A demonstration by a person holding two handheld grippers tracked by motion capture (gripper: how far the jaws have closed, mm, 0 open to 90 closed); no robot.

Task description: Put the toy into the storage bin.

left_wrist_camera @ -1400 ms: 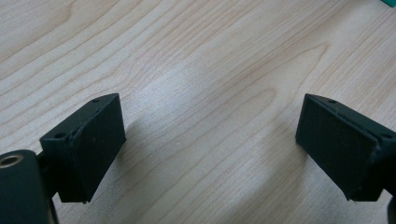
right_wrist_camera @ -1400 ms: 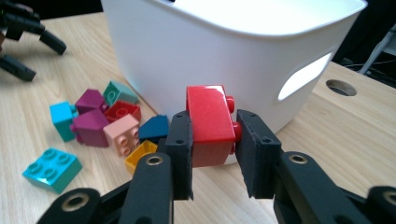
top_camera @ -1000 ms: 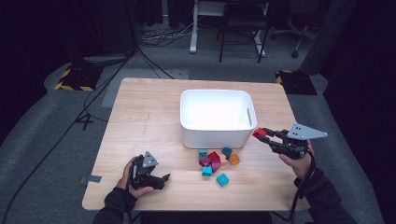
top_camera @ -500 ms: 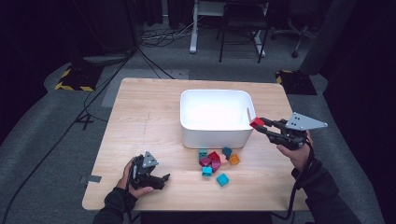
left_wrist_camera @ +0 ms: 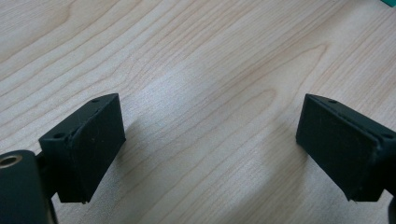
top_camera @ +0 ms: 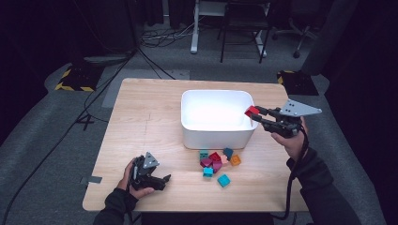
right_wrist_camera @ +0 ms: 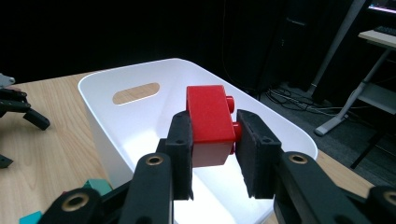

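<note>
A right gripper (top_camera: 256, 114) clamps a red block (top_camera: 251, 111) over the white bin (top_camera: 218, 133) rim at the bin's 3 o'clock edge. The left gripper (top_camera: 162, 180), jaws wide and empty, rests on the table (top_camera: 141, 117) at the bin's 7 o'clock

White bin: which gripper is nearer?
Right. The right gripper holds a red brick at the white bin's right rim; the left gripper rests open on the table, well short of it.
</note>
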